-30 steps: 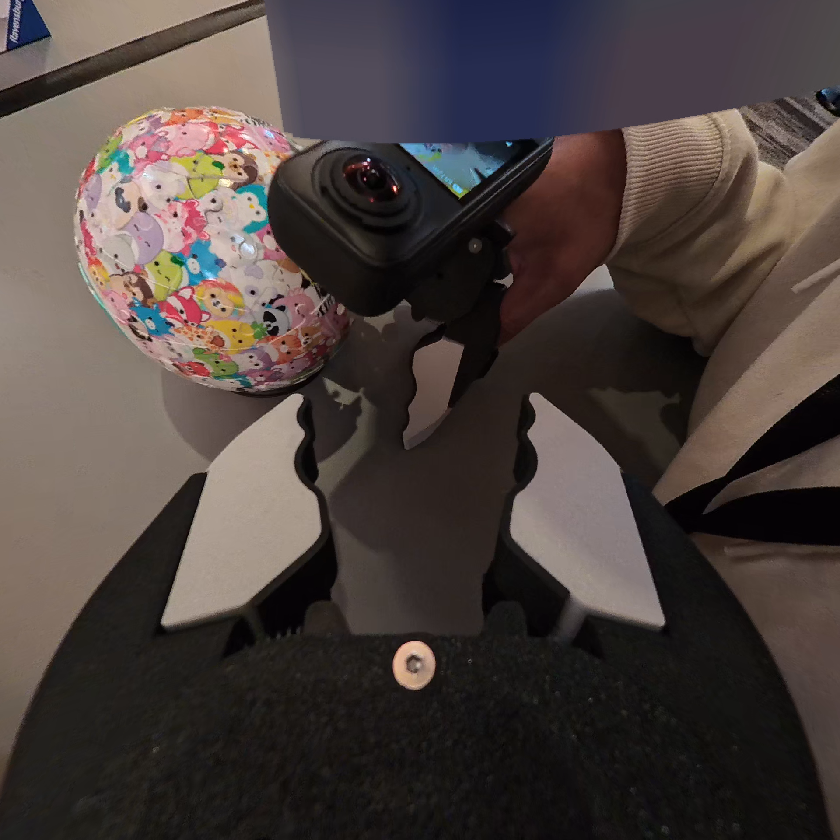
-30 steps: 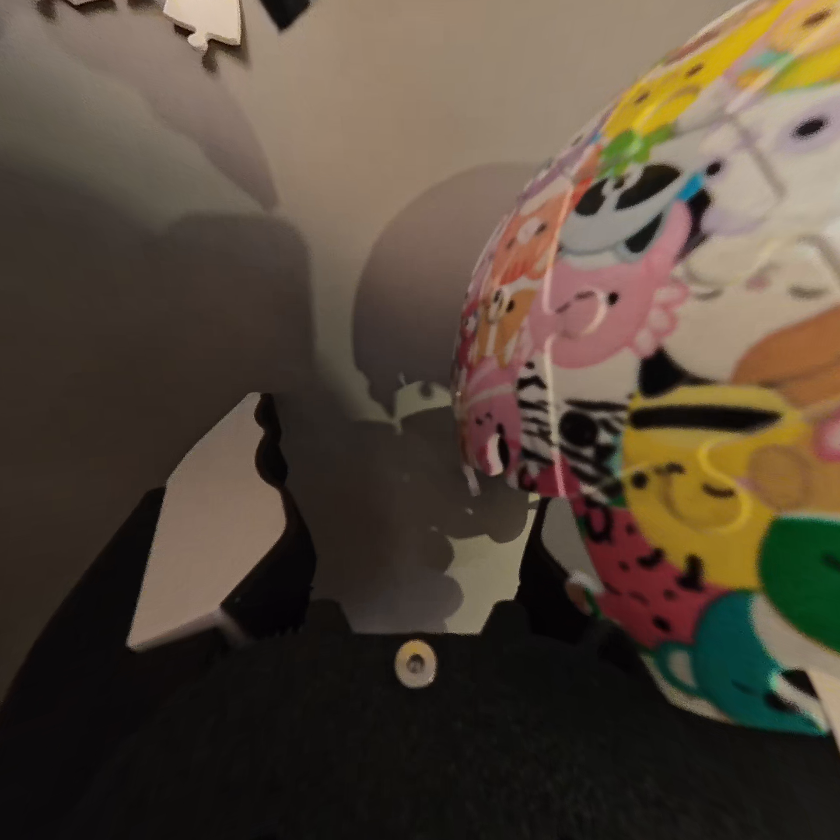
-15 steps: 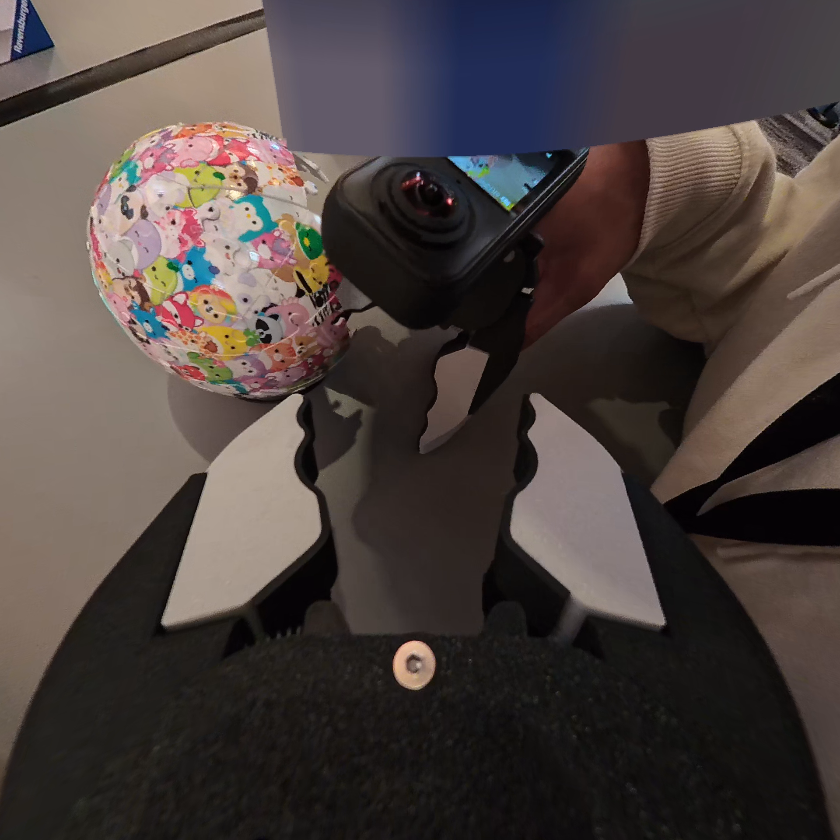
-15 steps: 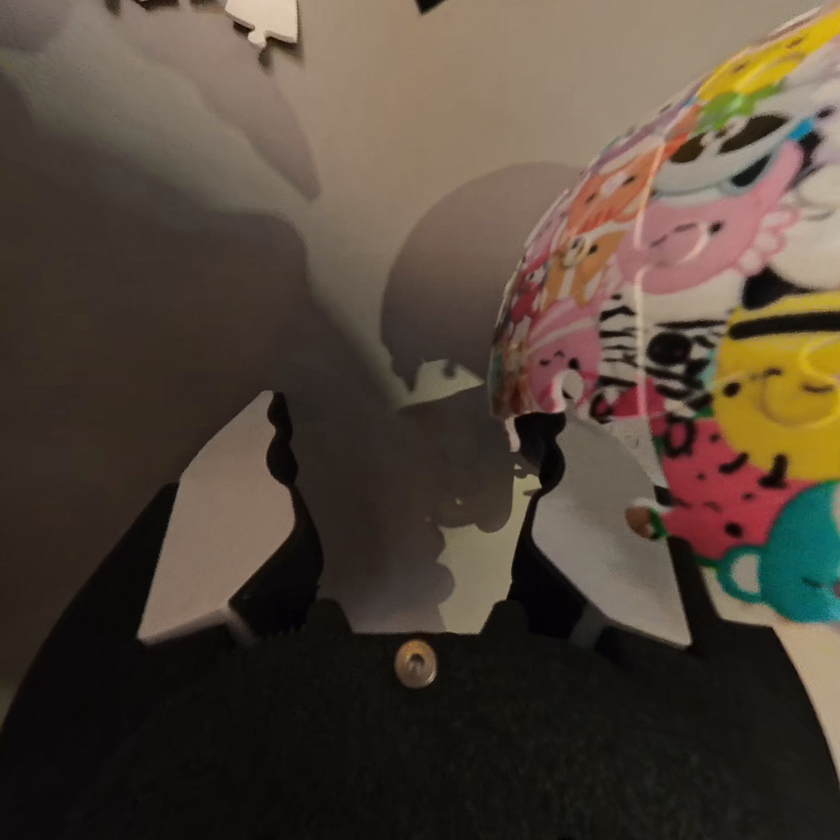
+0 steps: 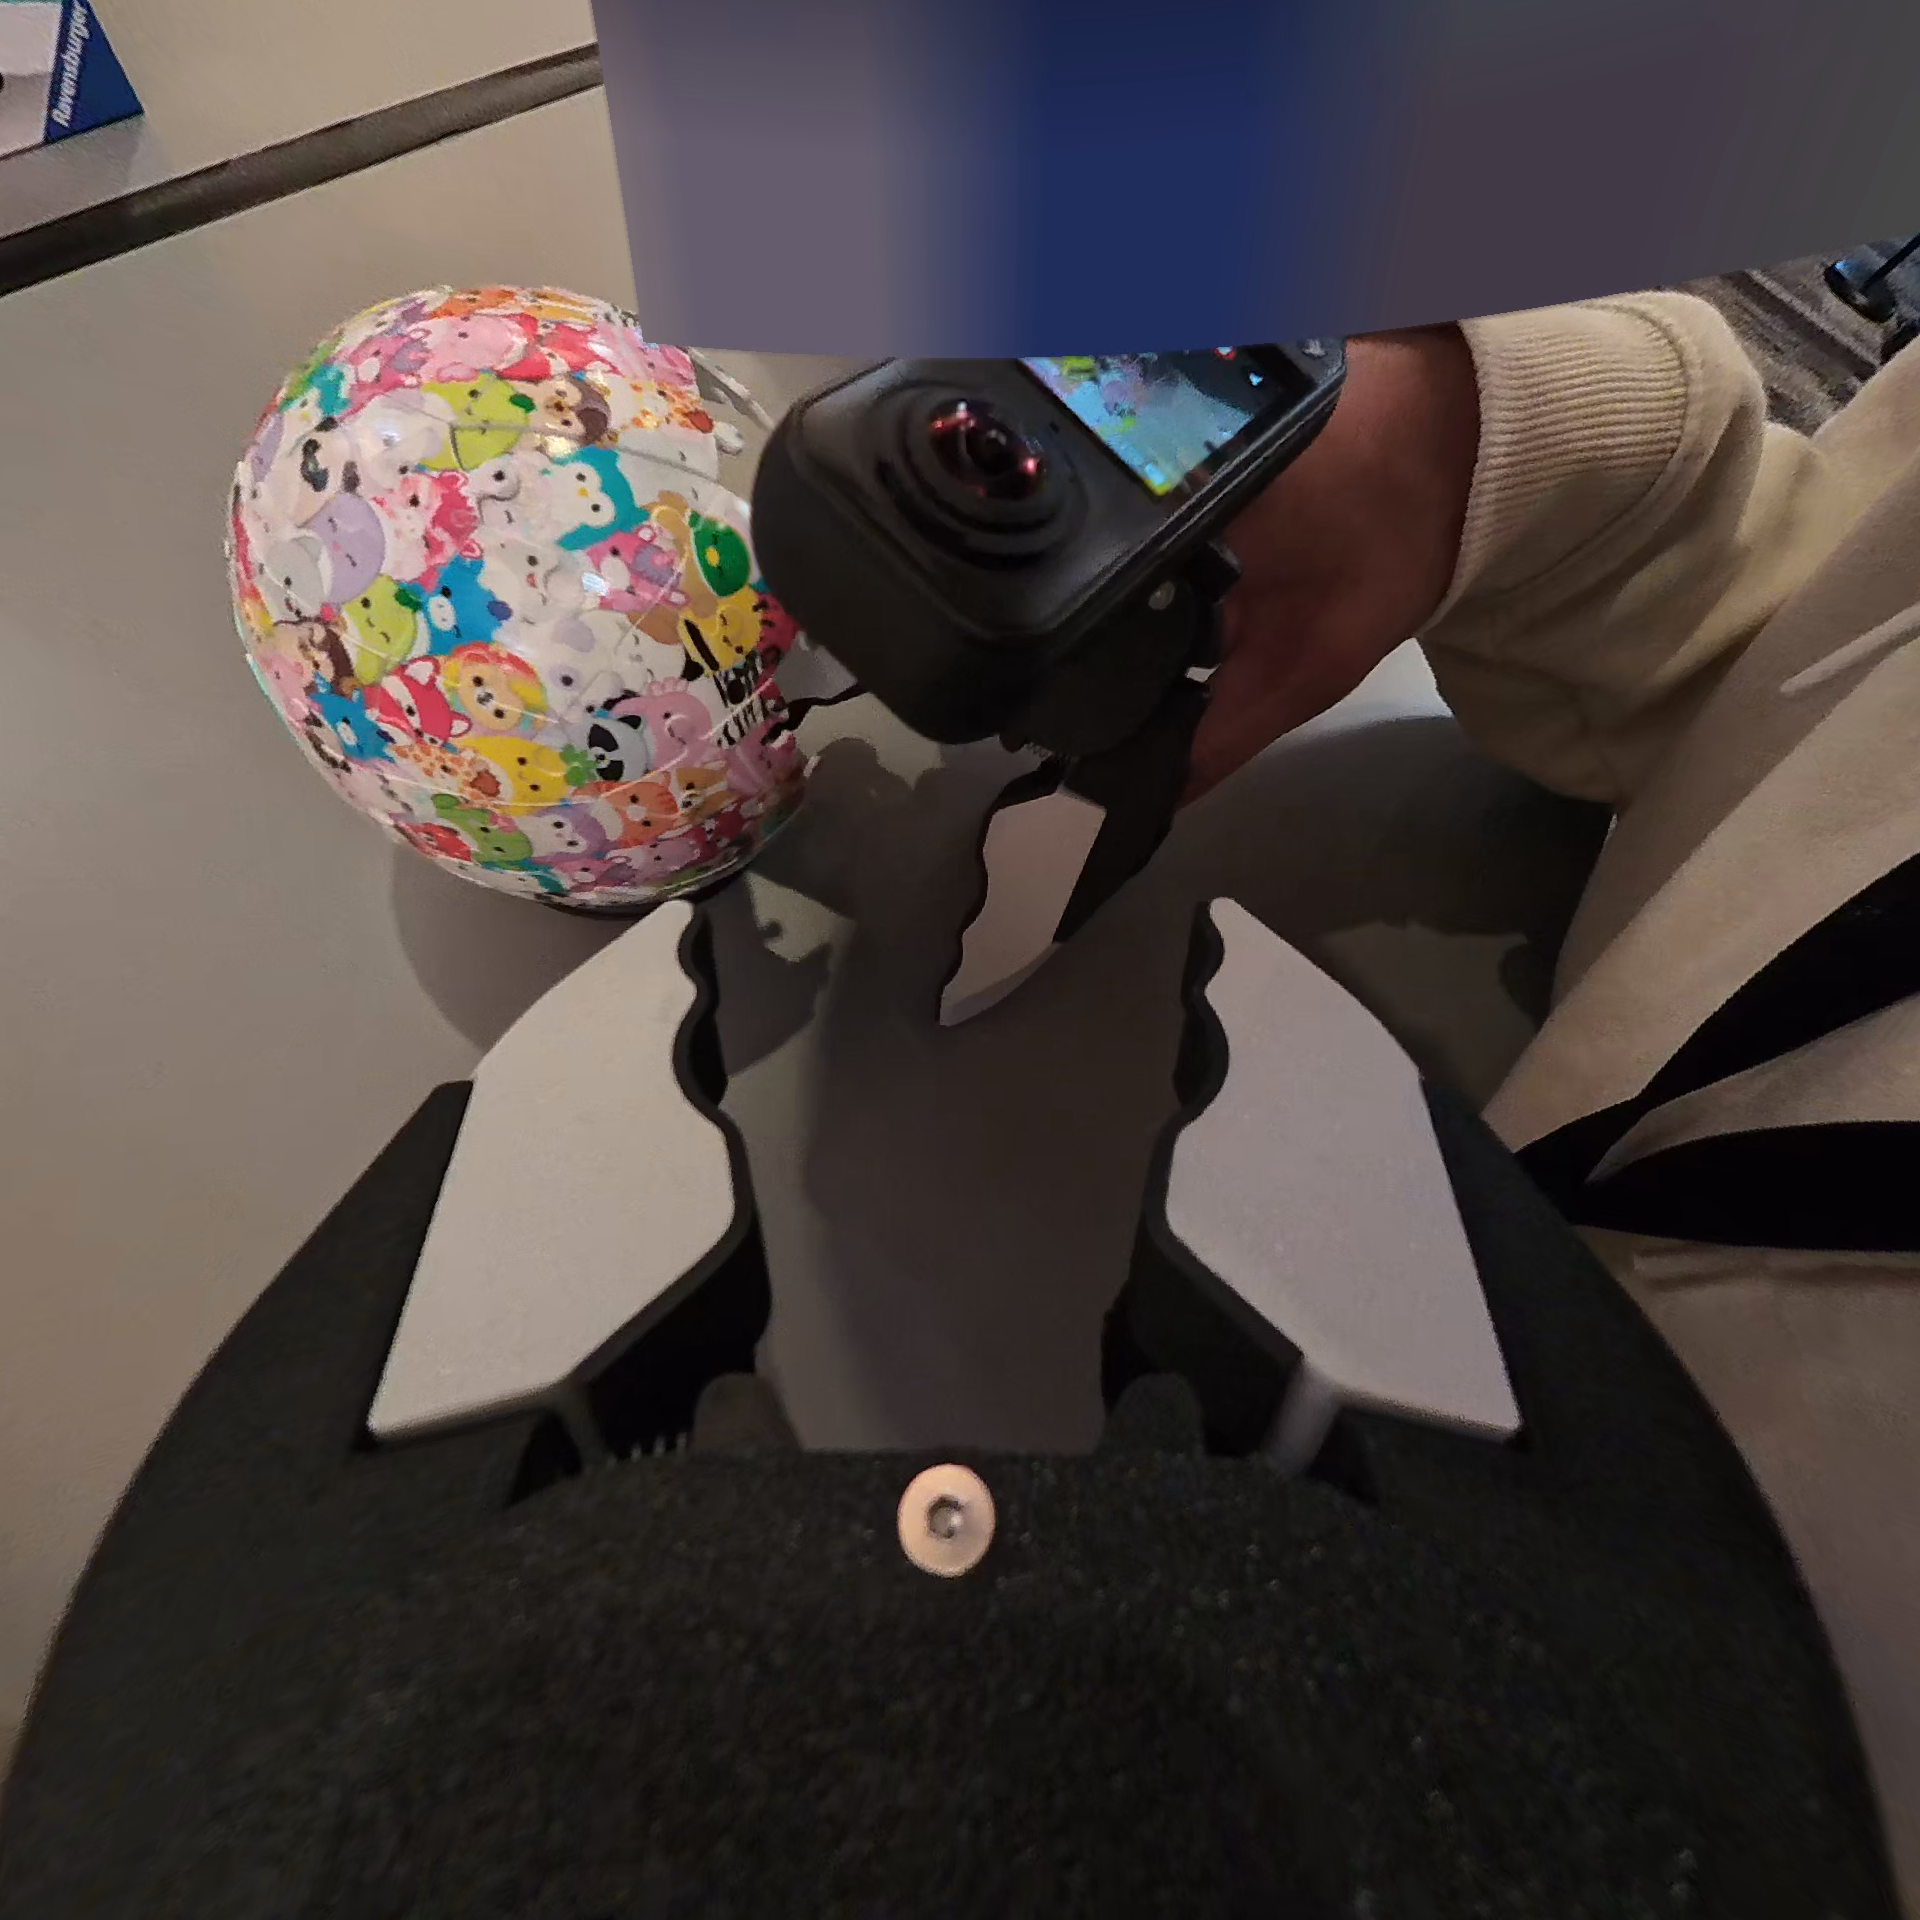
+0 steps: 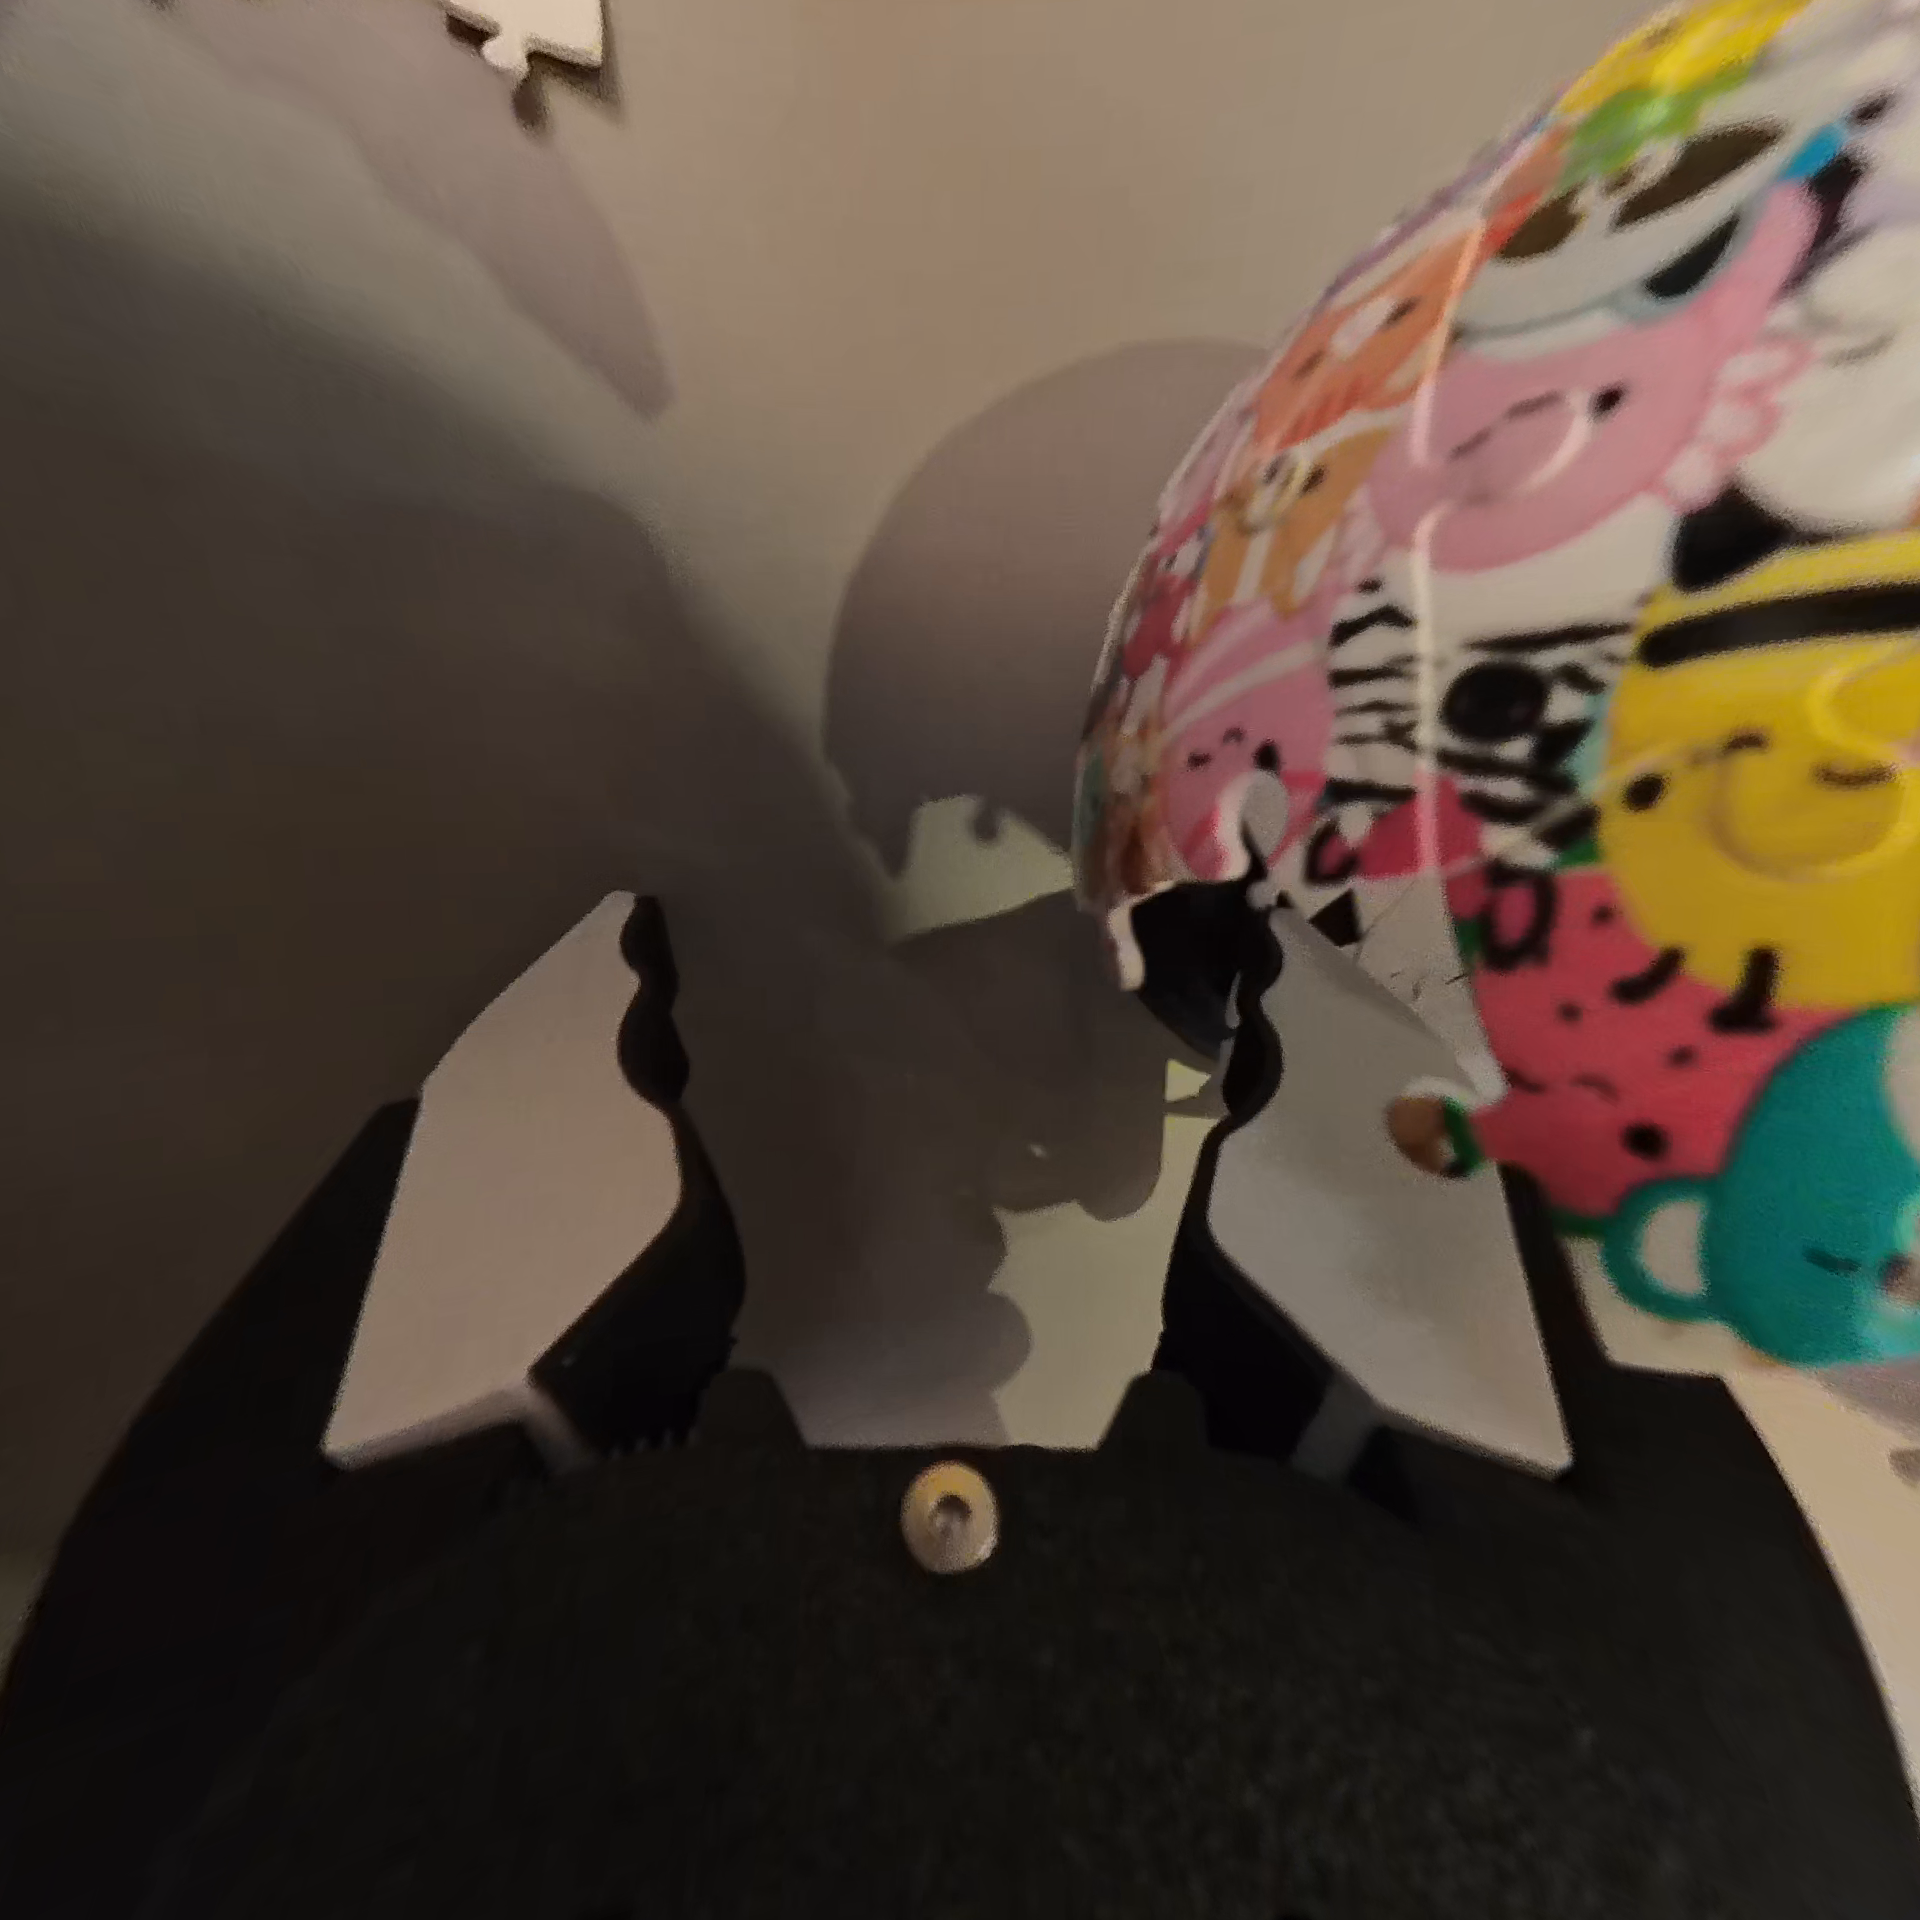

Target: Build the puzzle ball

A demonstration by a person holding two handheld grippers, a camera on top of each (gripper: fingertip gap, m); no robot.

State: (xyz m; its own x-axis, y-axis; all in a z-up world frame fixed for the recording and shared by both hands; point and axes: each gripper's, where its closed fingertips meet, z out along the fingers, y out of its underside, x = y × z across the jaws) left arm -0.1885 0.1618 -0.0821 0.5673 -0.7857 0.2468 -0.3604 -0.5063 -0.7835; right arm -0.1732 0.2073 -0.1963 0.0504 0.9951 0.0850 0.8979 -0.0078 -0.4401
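The right tongs (image 6: 951, 997) stand wide apart and hold nothing. Over the last second they have drawn back from the puzzle ball (image 6: 1558, 644): the right finger (image 6: 1340, 1049), which the ball's side covered a second ago, now shows, its tip just at the jagged edge of a dark gap low in the shell. Whether it touches that edge is lost in blur. The left tongs (image 5: 951, 997) are equally spread and empty, hovering over the grey worktop (image 5: 156, 935), unchanged in pose. In the left wrist view the ball (image 5: 499, 644) sits on the worktop, just beside the right tongs' camera housing (image 5: 987, 540), and has shifted slightly nearer the frame's centre. The open gap suggests the ball is nearly built but not closed. A pale loose piece (image 6: 530, 31) lies well apart at the far edge of the right wrist view and may be the next pick.
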